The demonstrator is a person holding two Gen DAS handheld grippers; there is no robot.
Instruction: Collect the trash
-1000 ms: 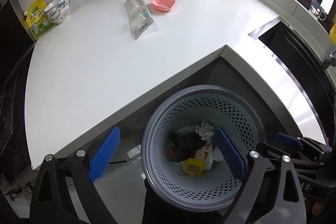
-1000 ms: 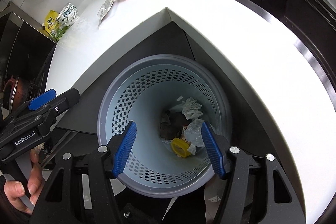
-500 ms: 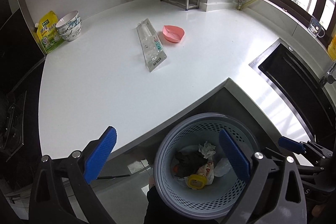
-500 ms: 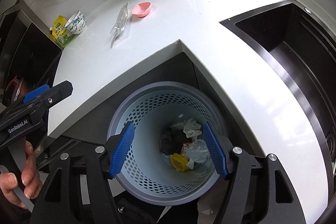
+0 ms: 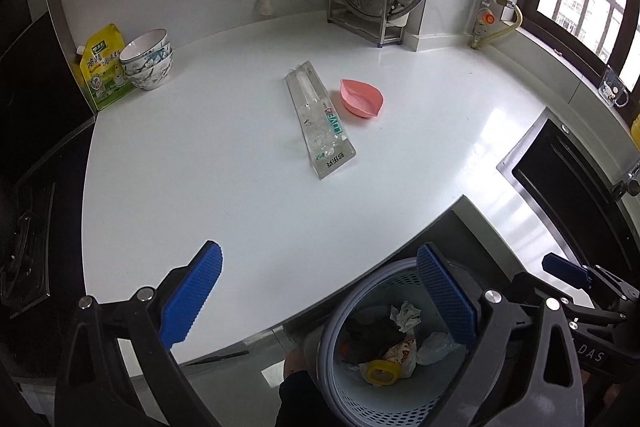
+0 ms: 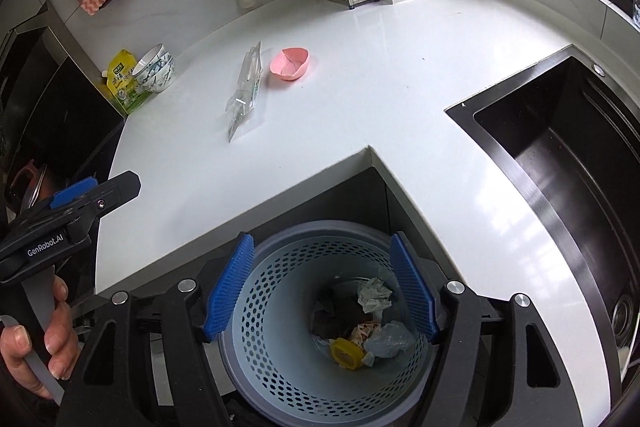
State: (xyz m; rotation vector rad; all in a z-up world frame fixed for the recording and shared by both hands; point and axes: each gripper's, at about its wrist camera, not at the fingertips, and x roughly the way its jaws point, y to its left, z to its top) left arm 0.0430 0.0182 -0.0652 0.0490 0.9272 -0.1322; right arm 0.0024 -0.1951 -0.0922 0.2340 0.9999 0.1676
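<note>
Both sets of jaws are spread wide and carrying nothing. The left gripper (image 5: 318, 301) hangs over the near edge of the counter (image 5: 224, 187), one blue pad above the white top and the other above the basket's rim. The right gripper (image 6: 320, 285) sits straight over the mouth of the perforated trash basket (image 6: 276, 311), which stands on the floor in the notch of the counter corner.

Out from the left jaws, ahead and a touch to the right, lies the clear plastic wrapper (image 5: 320, 119), flat on the counter. Its long axis runs away from the left gripper, nearly in line with the fingers, the printed end nearer and the narrow end toward the wall. Just beside it on the right sits a pink crumpled piece (image 5: 362, 98), apart from it by a sliver. From the right wrist view the wrapper (image 6: 244, 93) is well off, up and to the left, so I'd judge the left gripper the nearer one for the reach.

Count: one wrapper and one pink piece left on the counter; one basket, already holding several scraps, among them a yellow ring (image 6: 346, 353) and a crumpled tissue (image 6: 374, 295). By the far wall: stacked bowls (image 5: 148, 65), two at least, and one yellow pouch (image 5: 102, 67). One dark sink (image 6: 560, 195) on the right.
</note>
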